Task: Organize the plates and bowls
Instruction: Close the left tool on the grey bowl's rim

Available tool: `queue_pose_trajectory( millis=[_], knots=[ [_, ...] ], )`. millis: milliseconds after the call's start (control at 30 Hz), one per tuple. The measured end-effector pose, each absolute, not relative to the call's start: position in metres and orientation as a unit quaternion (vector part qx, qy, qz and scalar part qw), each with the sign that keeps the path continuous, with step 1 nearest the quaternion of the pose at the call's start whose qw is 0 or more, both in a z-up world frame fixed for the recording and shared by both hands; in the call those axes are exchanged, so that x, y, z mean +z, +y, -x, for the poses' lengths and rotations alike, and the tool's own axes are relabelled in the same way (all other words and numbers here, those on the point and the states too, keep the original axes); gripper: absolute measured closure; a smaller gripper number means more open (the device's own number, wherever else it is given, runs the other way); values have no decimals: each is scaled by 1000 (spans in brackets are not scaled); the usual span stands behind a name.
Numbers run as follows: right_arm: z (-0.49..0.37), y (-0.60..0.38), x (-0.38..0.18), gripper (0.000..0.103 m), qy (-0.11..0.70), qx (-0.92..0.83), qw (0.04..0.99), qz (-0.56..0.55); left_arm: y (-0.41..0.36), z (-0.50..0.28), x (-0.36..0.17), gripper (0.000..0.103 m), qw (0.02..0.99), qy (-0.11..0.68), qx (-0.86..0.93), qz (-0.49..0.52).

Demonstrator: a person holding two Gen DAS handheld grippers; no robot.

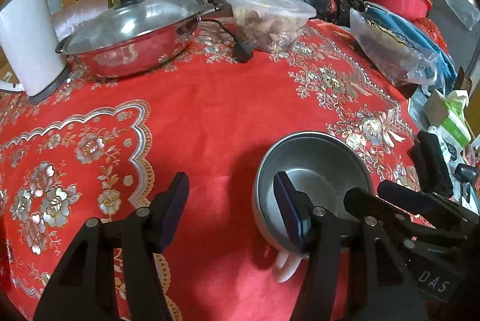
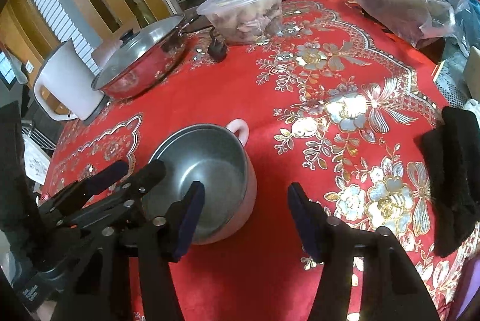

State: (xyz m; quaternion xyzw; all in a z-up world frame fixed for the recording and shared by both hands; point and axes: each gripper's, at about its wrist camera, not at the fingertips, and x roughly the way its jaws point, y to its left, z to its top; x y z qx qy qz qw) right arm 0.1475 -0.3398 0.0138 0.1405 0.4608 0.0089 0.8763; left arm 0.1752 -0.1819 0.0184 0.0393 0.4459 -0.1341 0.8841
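Left wrist view
Left gripper [image 1: 234, 207]: jaws spread wide, nothing between them; right finger hangs over the near rim of the bowl, contact unclear.
Bowl [image 1: 312, 171]: grey metal inside, pale outer shell with a handle loop at its near side; stands upright on the red tablecloth [image 1: 210, 117], right of centre.
Right gripper [image 1: 372, 195]: enters from the right, fingers at the bowl's right rim; whether it grips the rim cannot be told.
Background: lidded steel pan [image 1: 132, 33], white kettle [image 1: 27, 39] to its left, clear plastic tub [image 1: 270, 18].

Right wrist view
Right gripper [image 2: 246, 213]: jaws wide apart, empty; left finger inside the bowl's near rim.
Bowl [image 2: 207, 162]: left of centre, handle pointing away.
Left gripper [image 2: 141, 168]: at the bowl's left rim, fingers apart.
Black cloth [image 2: 453, 180]: on the right edge.
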Motion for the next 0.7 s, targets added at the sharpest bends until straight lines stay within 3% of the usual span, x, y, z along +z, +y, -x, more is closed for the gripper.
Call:
queue_pose_trajectory(
  millis=[133, 300, 500, 567, 600, 700],
  knots=[
    [-150, -337, 13, 61, 466, 10, 875, -129, -180, -181, 11, 46, 870, 472, -143, -21],
    [-153, -334, 9, 69, 476, 13, 871, -118, -184, -181, 7, 47, 865, 483, -137, -31],
    [-152, -326, 10, 71, 480, 11, 873, -84, -196, -177, 6, 78, 862, 481, -151, -57],
    [-152, -323, 9, 79, 483, 15, 872, -80, -204, -173, 6, 89, 861, 479, -158, -70],
    [-152, -324, 9, 78, 484, 17, 871, -84, -205, -173, 6, 93, 859, 482, -161, -70],
    [-151, -325, 8, 77, 484, 18, 871, -86, -206, -175, 5, 93, 854, 488, -166, -68]
  ],
)
